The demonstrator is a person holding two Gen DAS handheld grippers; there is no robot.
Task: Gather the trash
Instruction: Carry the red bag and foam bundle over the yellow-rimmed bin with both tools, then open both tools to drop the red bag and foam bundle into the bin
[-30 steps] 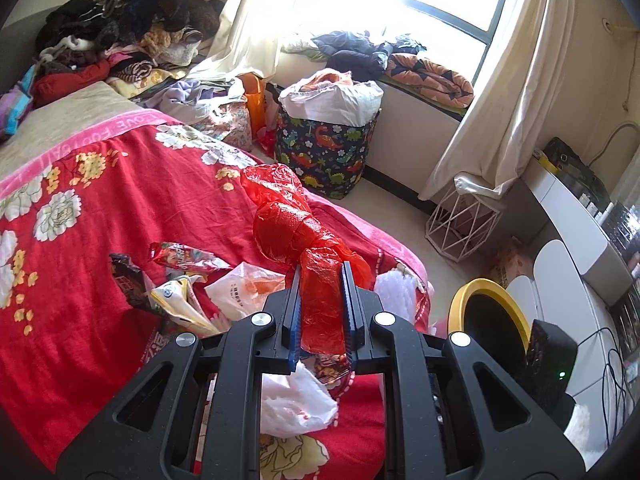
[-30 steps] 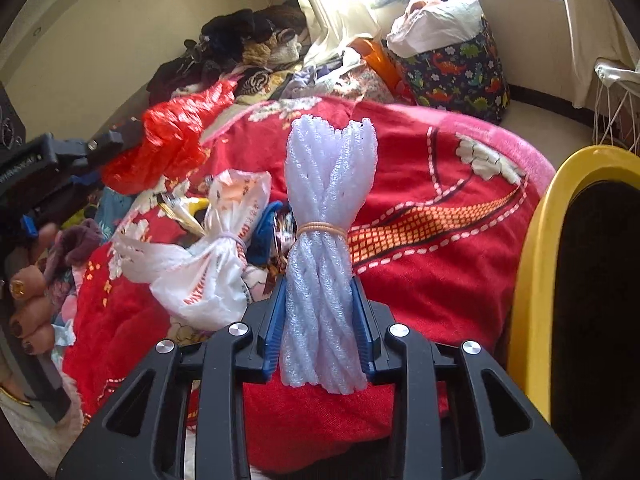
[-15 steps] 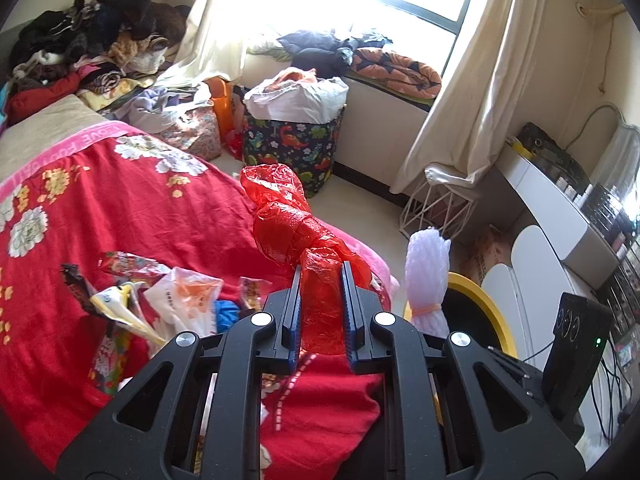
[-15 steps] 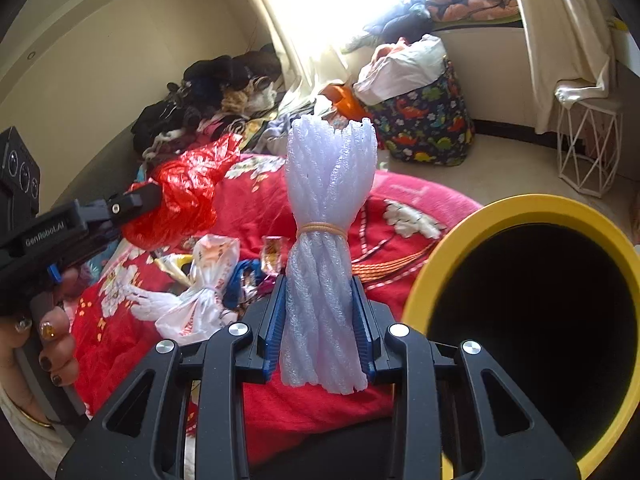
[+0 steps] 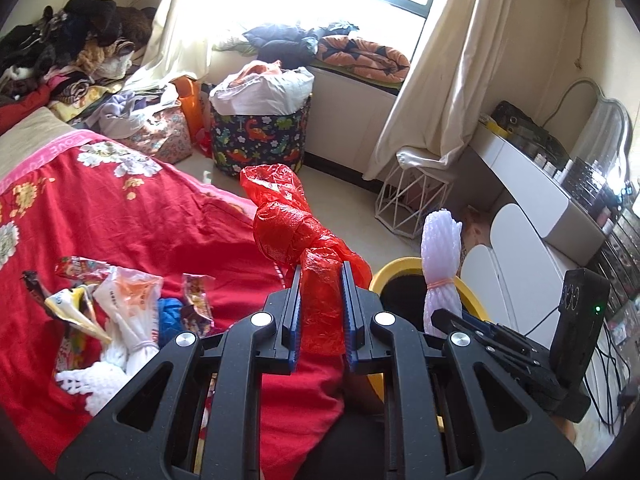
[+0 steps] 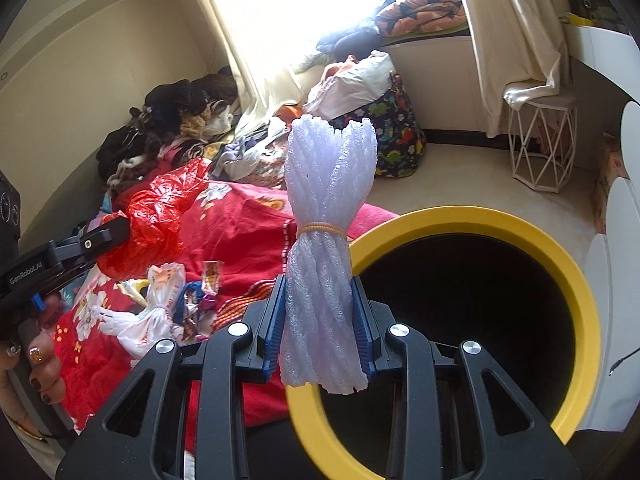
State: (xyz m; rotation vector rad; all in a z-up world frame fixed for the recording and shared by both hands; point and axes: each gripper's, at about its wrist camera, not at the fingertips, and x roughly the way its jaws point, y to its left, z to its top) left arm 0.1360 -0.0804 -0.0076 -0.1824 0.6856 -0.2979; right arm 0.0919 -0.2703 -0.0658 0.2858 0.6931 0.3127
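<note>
Foam bundle (image 6: 328, 248) over yellow-rimmed bin (image 6: 576, 280)

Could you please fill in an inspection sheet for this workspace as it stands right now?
Surface: red floral bedspread, rumpled.
Job's things: knotted red plastic bag; banded white foam-net bundle; round yellow-rimmed black bin beside the bed.
Clutter: snack wrappers and tied white bag lying on the bedspread.
Grippers: left tool shut on the bag; right tool shut on the bundle, at the bin's rim.
Cables: black leads by the white desk.
Surroundings: dinosaur-print hamper, clothes pile, curtains.
</note>
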